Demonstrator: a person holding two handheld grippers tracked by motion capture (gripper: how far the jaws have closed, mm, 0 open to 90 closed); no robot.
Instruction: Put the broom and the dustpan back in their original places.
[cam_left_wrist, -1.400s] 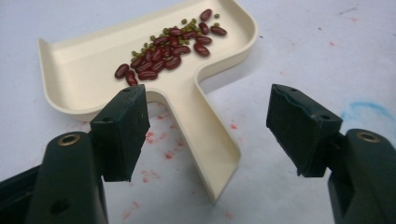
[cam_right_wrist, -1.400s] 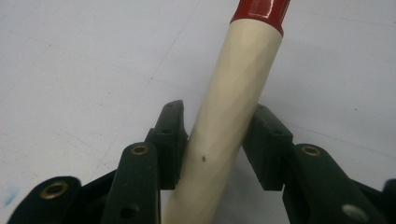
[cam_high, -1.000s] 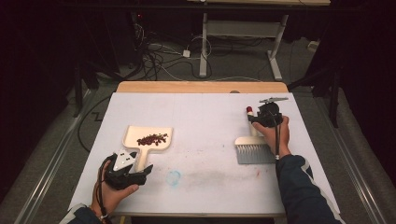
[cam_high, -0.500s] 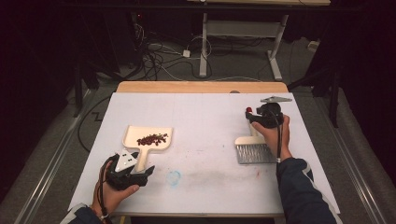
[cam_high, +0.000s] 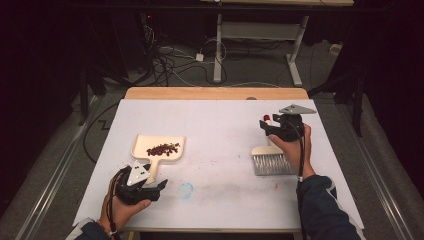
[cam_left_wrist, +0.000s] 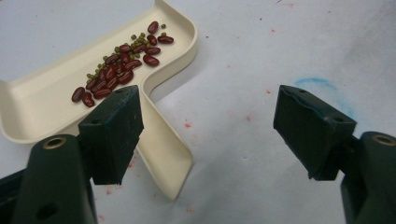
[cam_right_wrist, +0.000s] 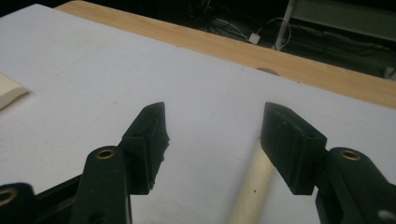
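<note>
The left gripper (cam_left_wrist: 201, 135) stands wide open and holds nothing; the cream dustpan (cam_left_wrist: 93, 88) lies just ahead of it, its handle beside the left jaw, with red and green beans (cam_left_wrist: 119, 70) heaped in the pan. The right gripper (cam_right_wrist: 212, 144) has just been opening its jaws and grips nothing; the wooden handle of the brush (cam_high: 272, 160) lies on the white table (cam_high: 225, 125) below the gap, toward the right jaw, bristles back toward the hand
</note>
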